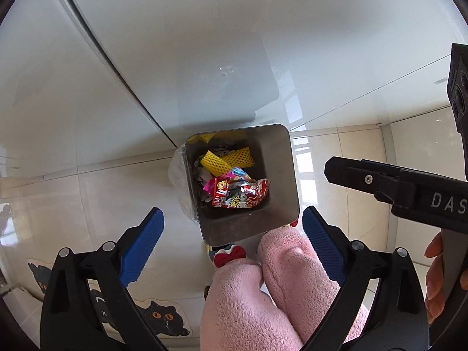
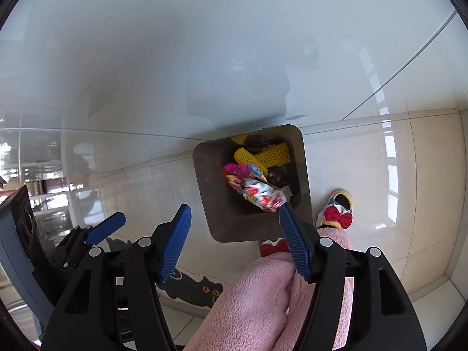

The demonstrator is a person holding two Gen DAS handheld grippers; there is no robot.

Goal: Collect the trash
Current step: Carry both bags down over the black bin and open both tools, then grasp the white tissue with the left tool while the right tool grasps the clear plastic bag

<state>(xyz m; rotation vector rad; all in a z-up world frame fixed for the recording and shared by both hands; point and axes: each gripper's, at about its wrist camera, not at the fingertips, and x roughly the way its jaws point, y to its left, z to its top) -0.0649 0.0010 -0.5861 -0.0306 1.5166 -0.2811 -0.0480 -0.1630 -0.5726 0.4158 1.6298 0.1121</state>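
A square metal trash bin (image 1: 280, 175) stands on the tiled floor against a white cabinet; it also shows in the right wrist view (image 2: 216, 193). Inside lie yellow foam netting (image 1: 226, 158) (image 2: 269, 153) and crumpled colourful snack wrappers (image 1: 239, 194) (image 2: 260, 193). My left gripper (image 1: 233, 228) is open and empty, above the bin's near edge. My right gripper (image 2: 235, 225) is open and empty above the bin; it also shows at the right of the left wrist view (image 1: 395, 184).
The person's pink fleece legs (image 1: 263, 292) (image 2: 257, 301) and slippers with red bows (image 2: 337, 216) stand next to the bin. A black cat floor mat (image 1: 152, 316) lies at the lower left. White cabinet fronts (image 1: 204, 44) rise behind the bin.
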